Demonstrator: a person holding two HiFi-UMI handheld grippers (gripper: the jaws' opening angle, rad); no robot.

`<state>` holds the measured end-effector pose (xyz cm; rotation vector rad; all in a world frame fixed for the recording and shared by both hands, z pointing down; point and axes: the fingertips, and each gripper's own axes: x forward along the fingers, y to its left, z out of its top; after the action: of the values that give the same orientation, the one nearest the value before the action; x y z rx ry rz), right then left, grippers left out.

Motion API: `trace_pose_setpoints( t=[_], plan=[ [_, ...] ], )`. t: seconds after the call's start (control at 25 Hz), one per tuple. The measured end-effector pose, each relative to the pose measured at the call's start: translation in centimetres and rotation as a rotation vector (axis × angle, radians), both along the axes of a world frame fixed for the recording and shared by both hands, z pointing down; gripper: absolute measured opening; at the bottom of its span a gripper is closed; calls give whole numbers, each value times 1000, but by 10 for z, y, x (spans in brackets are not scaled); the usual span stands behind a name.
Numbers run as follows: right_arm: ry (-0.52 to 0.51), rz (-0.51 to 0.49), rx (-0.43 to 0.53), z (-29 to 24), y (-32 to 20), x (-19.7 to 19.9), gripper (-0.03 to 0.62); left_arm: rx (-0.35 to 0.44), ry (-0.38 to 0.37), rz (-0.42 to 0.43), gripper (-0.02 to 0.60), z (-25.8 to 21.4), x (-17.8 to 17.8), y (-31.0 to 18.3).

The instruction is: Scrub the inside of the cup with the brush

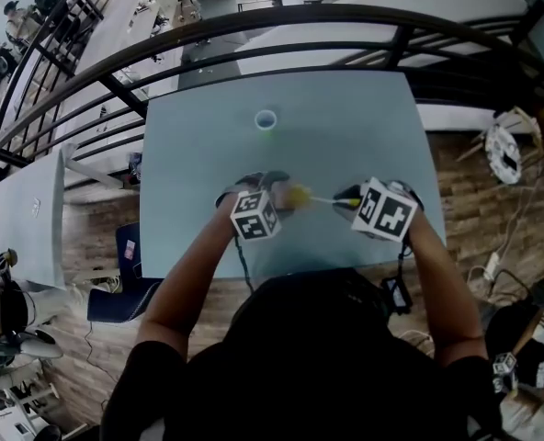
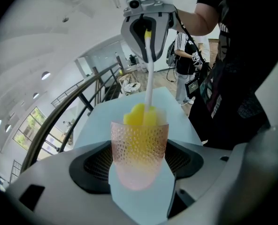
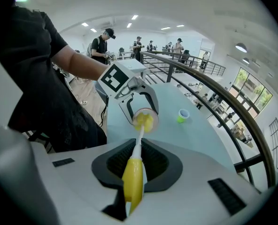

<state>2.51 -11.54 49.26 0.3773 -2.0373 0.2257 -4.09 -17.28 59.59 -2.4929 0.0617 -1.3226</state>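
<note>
**Brush head (image 2: 140, 115) inside the pink cup (image 2: 139, 144)**

Cup and brush (image 3: 133, 175) meet in the air over the near part of the pale blue worktop (image 1: 345, 127), close in front of the person. The left hand-held gripper (image 2: 139, 161) has its jaws pinched on the sides of the cup, a translucent pink one with a dimpled wall. Its mouth is turned toward the right hand-held gripper (image 3: 139, 165). The yellow brush head sits inside the cup, showing through the wall and poking a little past the rim. From the cup a white shaft runs to the brush's yellow handle, which the right hand-held gripper clamps between its jaws. Well beyond the cup, farther from the person, a small green cup (image 3: 183, 115) with a pale rim stands upright on the worktop. Its contents cannot be made out.
</note>
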Motion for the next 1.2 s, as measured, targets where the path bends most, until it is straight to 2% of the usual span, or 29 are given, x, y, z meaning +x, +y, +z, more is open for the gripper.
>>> trace_pose_setpoints(
  t=[0.12, 0.28, 0.84, 1.2],
  plan=[
    [-5, -5, 4, 4, -5, -11, 44, -4, 39, 7, 356, -12, 10, 5],
    [-33, -7, 10, 1, -8, -18, 44, -36, 46, 6, 356, -10, 8, 7],
    [-118, 37, 16, -25, -1, 0, 44, -21, -8, -30, 356, 2, -17, -7],
    [-72, 36, 3, -19, 7, 12, 43, 15, -25, -15, 356, -4, -18, -10]
  ],
)
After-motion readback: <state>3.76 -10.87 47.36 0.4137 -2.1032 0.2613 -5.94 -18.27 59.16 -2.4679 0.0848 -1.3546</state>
